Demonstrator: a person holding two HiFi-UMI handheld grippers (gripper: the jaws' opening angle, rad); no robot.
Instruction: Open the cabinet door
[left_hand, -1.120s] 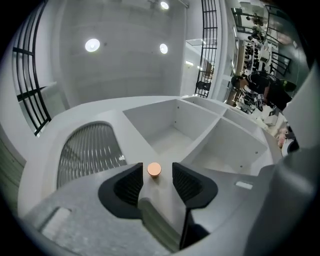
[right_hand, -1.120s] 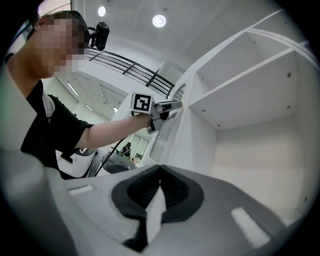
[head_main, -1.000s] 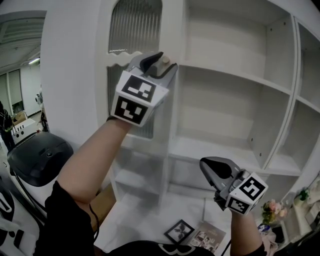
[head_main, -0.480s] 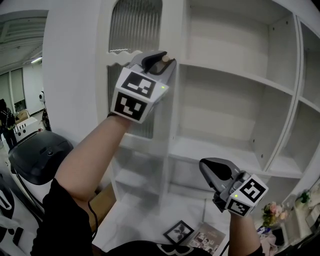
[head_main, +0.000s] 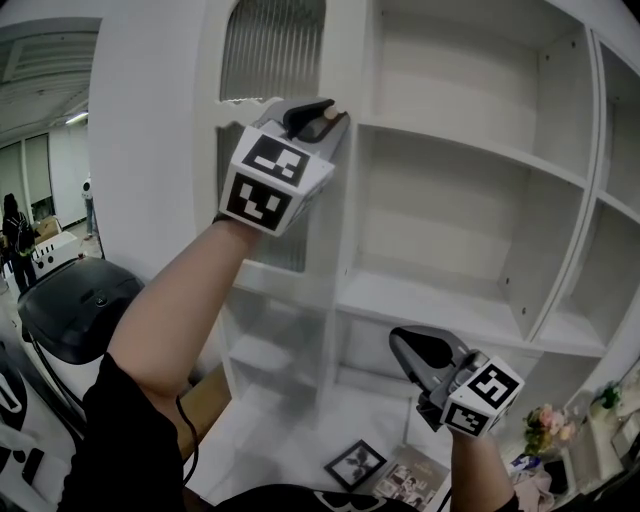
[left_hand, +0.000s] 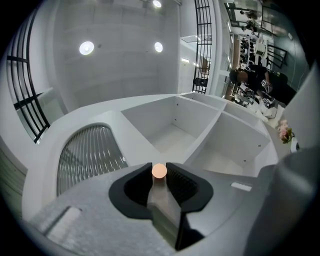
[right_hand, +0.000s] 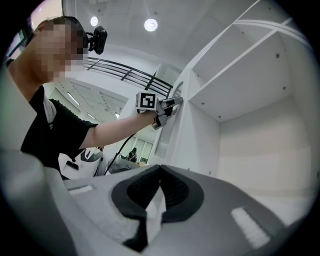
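Down on the floor, a black-framed picture lies just beside a printed booklet; pink flowers sit far right, a dark rounded object far left.

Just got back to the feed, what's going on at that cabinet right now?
A person is working on the white cabinet door with two hand-held grippers. The left gripper is raised to the door's small round knob, which sits between its jaws as they close on it. The right gripper hangs lower in front of the open shelves, shut and empty. I can't tell whether the door has begun to swing out.
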